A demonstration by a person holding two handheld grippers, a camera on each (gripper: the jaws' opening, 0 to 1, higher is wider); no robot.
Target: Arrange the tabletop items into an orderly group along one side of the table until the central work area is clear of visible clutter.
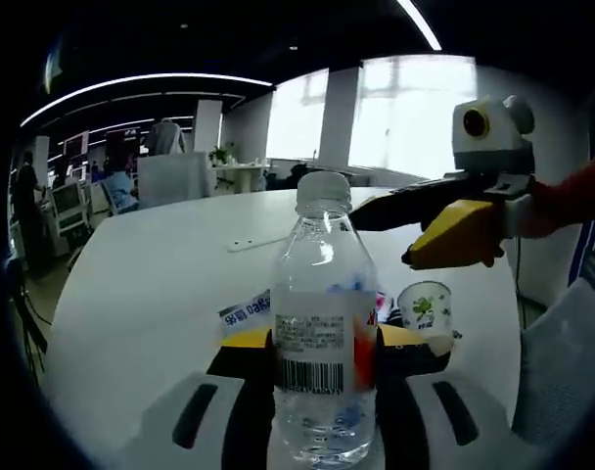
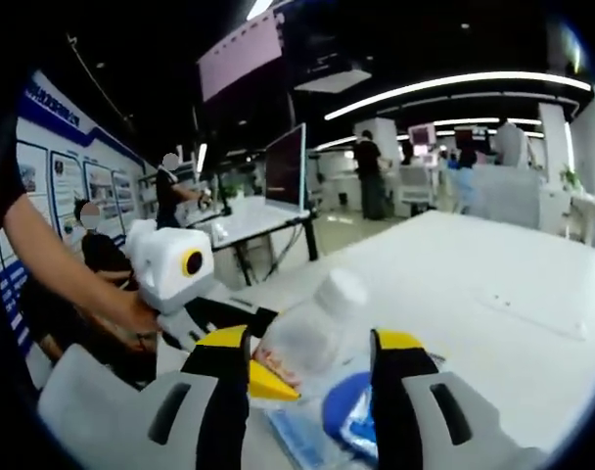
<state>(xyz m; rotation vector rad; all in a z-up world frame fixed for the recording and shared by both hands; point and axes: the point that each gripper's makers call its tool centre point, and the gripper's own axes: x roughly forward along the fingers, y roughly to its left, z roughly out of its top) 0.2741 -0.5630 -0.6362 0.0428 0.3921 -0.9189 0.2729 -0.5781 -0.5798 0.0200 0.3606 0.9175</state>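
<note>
Bottle [image 1: 323, 323]: upright between my left gripper [image 1: 323, 392] jaws, clamped so I can carry it aside.
Right gripper [image 2: 312, 387]: jaws spread, empty (poised above a blue packet [image 2: 351, 416]).
Cup [image 1: 424, 311]: on the table [image 1: 160, 284], behind the bottle.

Open office: bright windows [image 1: 415, 108] behind a white pillar [image 1: 340, 116], curved ceiling light strips [image 2: 454, 88], desks with a monitor [image 2: 285, 168], posters on wall [image 2: 53, 176].

A clear water bottle [image 1: 324, 323] with a white cap stands upright on the white table [image 1: 151, 294], label with barcode facing the camera; behind it lie a flat packet [image 1: 247, 312] and a small floral paper cup [image 1: 424, 309]
</note>
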